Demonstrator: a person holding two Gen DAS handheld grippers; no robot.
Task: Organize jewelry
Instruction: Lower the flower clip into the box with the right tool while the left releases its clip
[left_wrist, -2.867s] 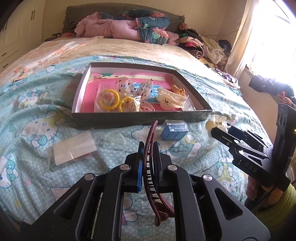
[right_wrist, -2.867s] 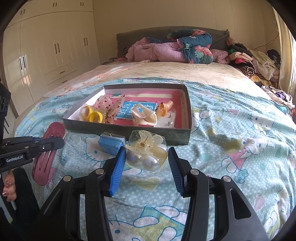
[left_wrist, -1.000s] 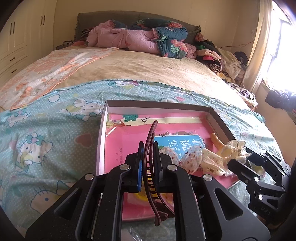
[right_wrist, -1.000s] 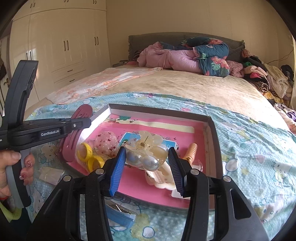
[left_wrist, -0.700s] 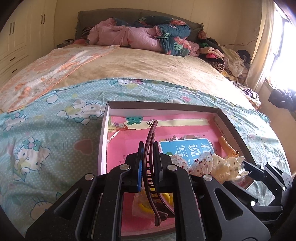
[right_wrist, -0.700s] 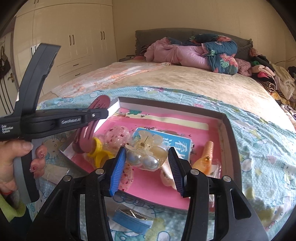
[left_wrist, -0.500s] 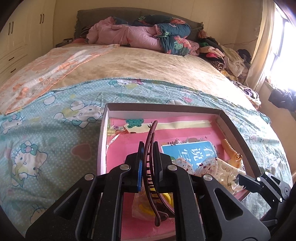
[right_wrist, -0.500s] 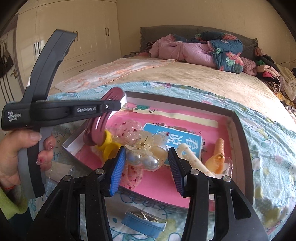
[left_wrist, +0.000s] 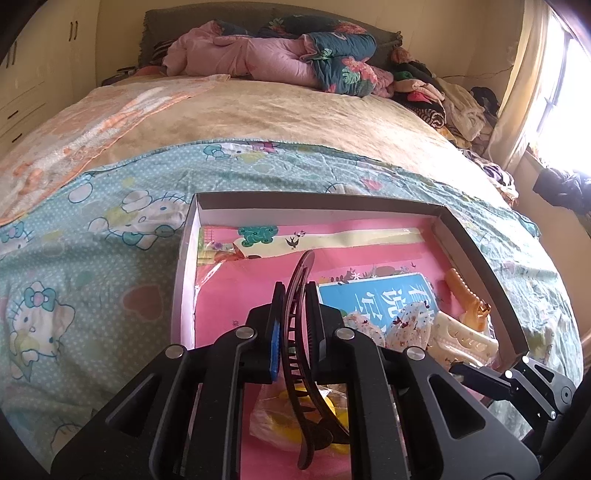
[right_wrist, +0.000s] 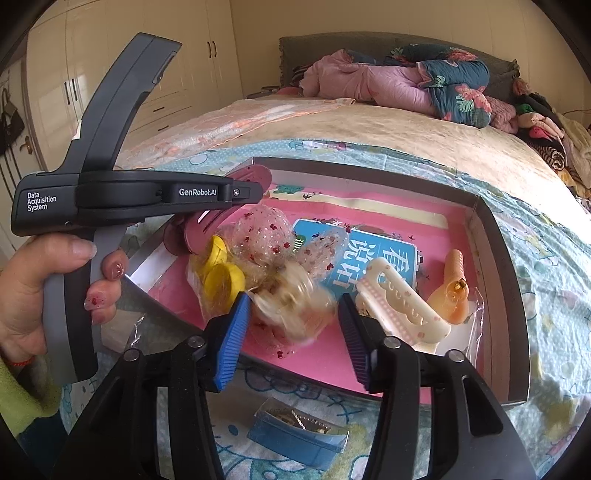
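**Flower clip let go over box**

Both grippers had moved in over the box (left_wrist: 476, 254) since earlier.

L view: left gripper (left_wrist: 293, 314) fingers clamped on maroon clip (left_wrist: 299, 295), above box.

R view: right gripper (right_wrist: 293, 325) fingers opening; flower clip (right_wrist: 291, 299) blurred, dropping loose between them. Risk: bounces onto other clips.
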